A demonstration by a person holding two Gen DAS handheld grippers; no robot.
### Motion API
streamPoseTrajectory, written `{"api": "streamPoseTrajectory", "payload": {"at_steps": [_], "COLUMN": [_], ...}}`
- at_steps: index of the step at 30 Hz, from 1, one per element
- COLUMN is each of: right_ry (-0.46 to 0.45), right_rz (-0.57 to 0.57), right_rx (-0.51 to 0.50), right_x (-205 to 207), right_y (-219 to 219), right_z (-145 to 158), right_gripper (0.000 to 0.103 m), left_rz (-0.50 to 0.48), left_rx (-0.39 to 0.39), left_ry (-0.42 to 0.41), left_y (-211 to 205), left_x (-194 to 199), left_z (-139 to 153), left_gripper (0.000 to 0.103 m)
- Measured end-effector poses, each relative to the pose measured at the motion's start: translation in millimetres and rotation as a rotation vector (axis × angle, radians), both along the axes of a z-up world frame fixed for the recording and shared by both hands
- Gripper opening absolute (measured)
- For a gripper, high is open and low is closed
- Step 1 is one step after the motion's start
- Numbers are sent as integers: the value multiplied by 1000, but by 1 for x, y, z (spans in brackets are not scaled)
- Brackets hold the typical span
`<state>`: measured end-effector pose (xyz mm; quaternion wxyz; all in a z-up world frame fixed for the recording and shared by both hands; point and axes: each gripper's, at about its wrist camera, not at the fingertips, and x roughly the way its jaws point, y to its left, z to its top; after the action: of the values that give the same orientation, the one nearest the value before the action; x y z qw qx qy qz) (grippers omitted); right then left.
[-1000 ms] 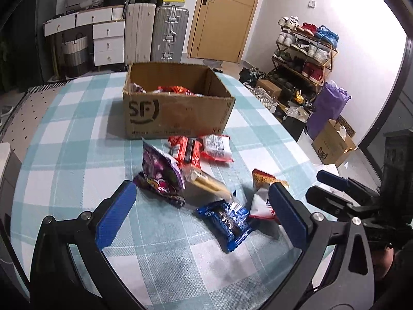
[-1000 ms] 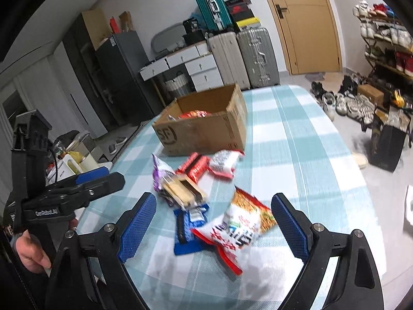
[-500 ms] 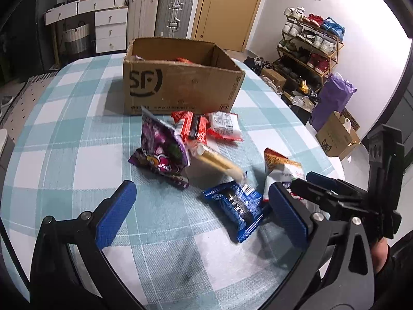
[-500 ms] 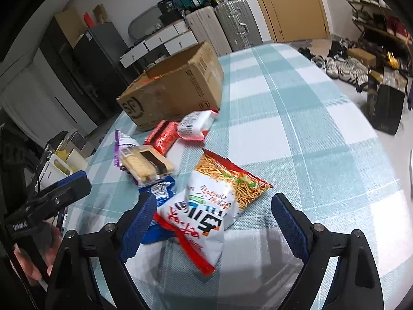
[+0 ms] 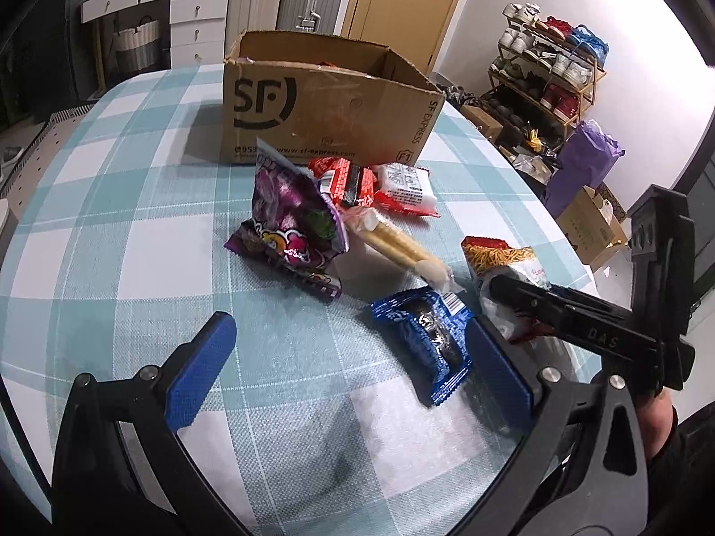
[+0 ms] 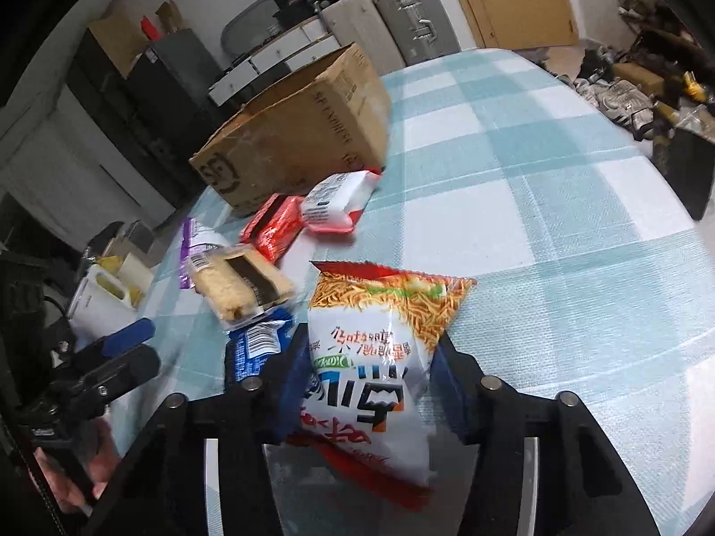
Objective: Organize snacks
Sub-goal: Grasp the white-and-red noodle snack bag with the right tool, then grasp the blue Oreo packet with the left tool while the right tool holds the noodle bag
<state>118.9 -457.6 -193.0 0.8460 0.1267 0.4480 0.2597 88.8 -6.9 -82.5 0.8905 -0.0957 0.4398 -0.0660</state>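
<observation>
We hold the right gripper [image 6: 368, 384] low over the checked table [image 6: 558, 223]; its blue pads press in on both sides of the noodle bag [image 6: 380, 357], so it pinches the bag near the bottom. The bag's orange top end points away from us, toward the box [image 6: 304, 134]. Whether the bag is lifted off the cloth we cannot tell.

Our left gripper [image 5: 353, 370] hangs spread wide above the table, nothing between its pads. The blue pack [image 5: 424, 335] lies just inside its right finger [image 5: 500, 375], touching or nearly so. From this view the right gripper [image 5: 505, 295] shows as a dark bar reaching in from the right, with the noodle bag [image 5: 500, 254] at its tip.

Loose snacks lie in a cluster between the grippers and the box:
- purple bag [image 5: 290, 219], propped up, leaning
- cracker pack [image 5: 397, 241], resting against the purple bag, touching the blue pack's far end
- red pack [image 5: 344, 181], just before the box
- white pack [image 5: 404, 187], beside the red one, overlapping it

The box [image 5: 321, 102] stands open at the table's far side, marked SF; something red shows inside.
</observation>
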Motion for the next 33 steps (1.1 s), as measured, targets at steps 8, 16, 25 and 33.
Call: {"api": "streamPoseTrajectory", "payload": {"at_steps": [8,16,25,33], "right_ry": [-19,-27,-65,-87], "right_rz": [-1,-6,-12,-34], "right_rx": [5,1,11,19], "right_x": [-3,-7,-14,-21], "right_y": [-2,-5,-10,-23], "right_z": [1,3,16,25], "right_gripper": [44,44,44,44], "left_rz": [-5,-7,-32,-63], "left_rx": [-5,-4,12,19], "left_ry": [14,25,42,78], "left_y": [0,-2,-15,-29], "left_x": [0,1,4,13], "left_z": [-5,-8,-12,-23], "left_gripper": [102,102,102,102]}}
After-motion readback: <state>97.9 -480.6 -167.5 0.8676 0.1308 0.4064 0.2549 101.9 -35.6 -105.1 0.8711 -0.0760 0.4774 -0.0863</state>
